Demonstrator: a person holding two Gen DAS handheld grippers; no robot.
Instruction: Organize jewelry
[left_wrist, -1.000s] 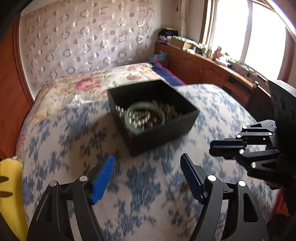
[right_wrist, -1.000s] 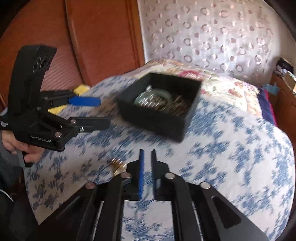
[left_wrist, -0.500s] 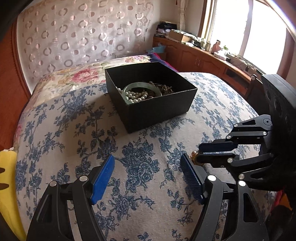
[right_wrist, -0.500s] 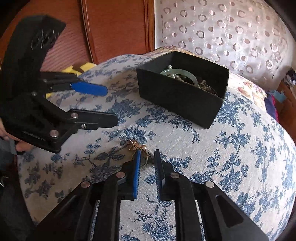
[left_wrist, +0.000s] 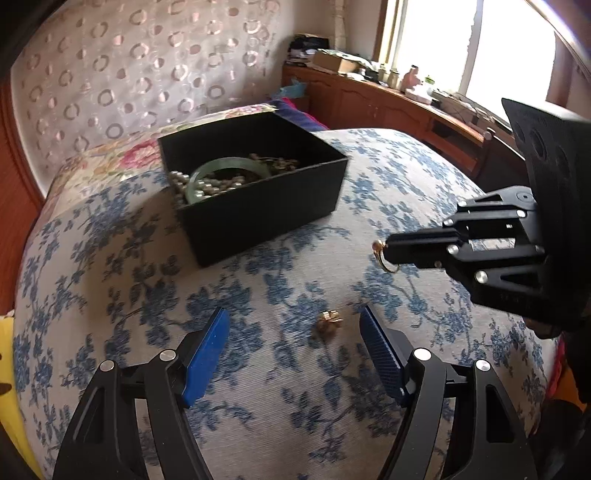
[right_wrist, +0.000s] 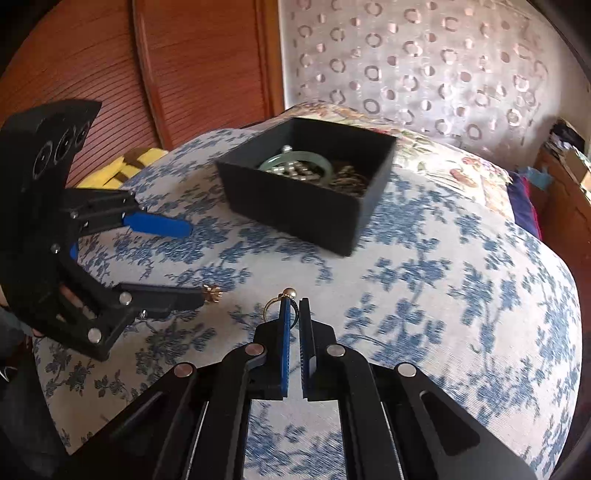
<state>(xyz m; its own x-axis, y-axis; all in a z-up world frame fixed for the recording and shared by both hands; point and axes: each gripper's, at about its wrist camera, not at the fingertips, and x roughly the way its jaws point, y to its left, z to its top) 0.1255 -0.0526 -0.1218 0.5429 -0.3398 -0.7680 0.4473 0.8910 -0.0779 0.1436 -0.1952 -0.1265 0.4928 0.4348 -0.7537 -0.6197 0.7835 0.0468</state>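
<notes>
A black box (left_wrist: 258, 218) (right_wrist: 295, 206) on the blue-flowered bedspread (left_wrist: 122, 280) holds a green bangle (left_wrist: 221, 166) (right_wrist: 291, 160), pearl beads and chains. My right gripper (right_wrist: 294, 302) (left_wrist: 388, 251) is shut on a gold ring (right_wrist: 275, 301) (left_wrist: 384, 258) with a small ball on it, held just above the cloth near the box. A small gold piece (left_wrist: 328, 321) (right_wrist: 212, 291) lies on the bedspread between the blue pads (left_wrist: 207, 354) of my left gripper (left_wrist: 293, 314) (right_wrist: 192, 262), nearer the right pad. The left jaws are closing and touch nothing.
A yellow object (left_wrist: 9, 387) (right_wrist: 118, 166) lies at the bed's left edge. A flowered pillow (left_wrist: 122, 155) sits behind the box, below the wooden headboard (right_wrist: 166, 66). A wooden cabinet (left_wrist: 388, 107) under the window stands to the right of the bed.
My right gripper has shut on the gold ring and lifted it off the bedspread. My left gripper moved down and across, so the other gold piece now lies between its fingers.
</notes>
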